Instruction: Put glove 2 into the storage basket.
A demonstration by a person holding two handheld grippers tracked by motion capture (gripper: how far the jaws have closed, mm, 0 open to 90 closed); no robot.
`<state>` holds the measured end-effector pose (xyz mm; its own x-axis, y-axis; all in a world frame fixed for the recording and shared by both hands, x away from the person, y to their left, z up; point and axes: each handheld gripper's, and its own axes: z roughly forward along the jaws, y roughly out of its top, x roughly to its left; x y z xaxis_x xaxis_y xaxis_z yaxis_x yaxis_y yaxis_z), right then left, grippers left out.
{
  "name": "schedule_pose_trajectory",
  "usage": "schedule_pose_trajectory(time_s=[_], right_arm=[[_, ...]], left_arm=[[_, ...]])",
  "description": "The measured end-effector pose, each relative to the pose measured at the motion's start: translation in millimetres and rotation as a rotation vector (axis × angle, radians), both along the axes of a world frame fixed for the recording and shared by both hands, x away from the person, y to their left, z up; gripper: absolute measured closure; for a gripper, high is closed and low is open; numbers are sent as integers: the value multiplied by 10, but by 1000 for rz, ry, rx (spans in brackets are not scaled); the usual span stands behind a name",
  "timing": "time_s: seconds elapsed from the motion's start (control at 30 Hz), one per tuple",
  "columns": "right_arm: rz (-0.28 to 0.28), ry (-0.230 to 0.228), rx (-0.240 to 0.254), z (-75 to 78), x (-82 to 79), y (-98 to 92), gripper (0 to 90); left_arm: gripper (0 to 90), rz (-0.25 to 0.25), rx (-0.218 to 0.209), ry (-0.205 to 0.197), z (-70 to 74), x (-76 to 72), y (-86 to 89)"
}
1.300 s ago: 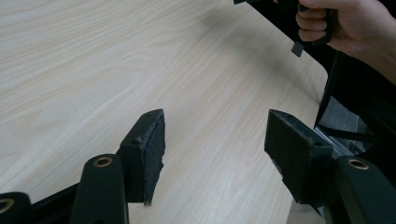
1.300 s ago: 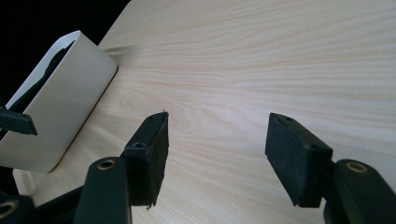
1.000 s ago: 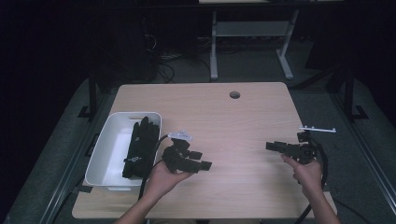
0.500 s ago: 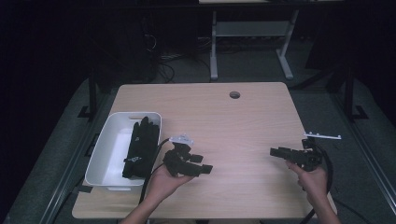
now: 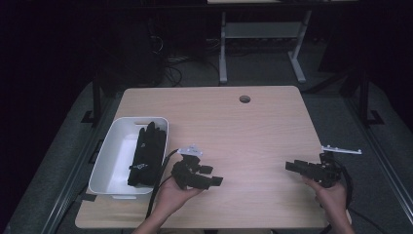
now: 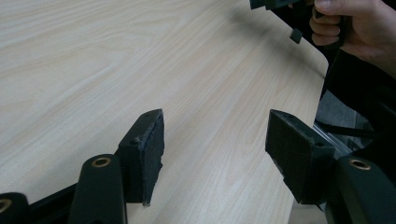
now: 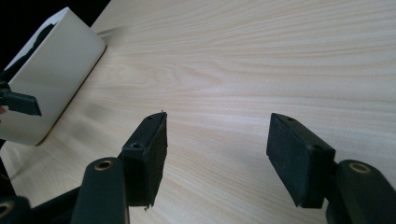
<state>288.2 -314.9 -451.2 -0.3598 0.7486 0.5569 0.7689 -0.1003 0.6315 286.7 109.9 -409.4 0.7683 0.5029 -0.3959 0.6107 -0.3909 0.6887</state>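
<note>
— Black foam pads on both tools stand apart with nothing between them: left gripper (image 5: pixel 214 180) and right gripper (image 5: pixel 292 166) hover over the bare table (image 5: pixel 243 131).

— And the gloves (image 5: pixel 147 153)?

— Lying in the white bin (image 5: pixel 113 161) at the table's left edge, beside the left gripper. They look soft, light and floppy; I'd pinch a cuff or bunched fabric, not a fingertip.
</note>
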Motion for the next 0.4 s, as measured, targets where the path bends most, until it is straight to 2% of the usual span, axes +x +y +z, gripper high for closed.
schedule_pose_trajectory(time_s=[0.2, 0.4], right_arm=[[-8, -7, 1, -35, -46, -13, 376], [2, -11, -29, -69, -103, -2, 365]], left_arm=[[364, -7, 1, 1, -40, -41, -9], [357, -11, 3, -5, -75, -84, 2]])
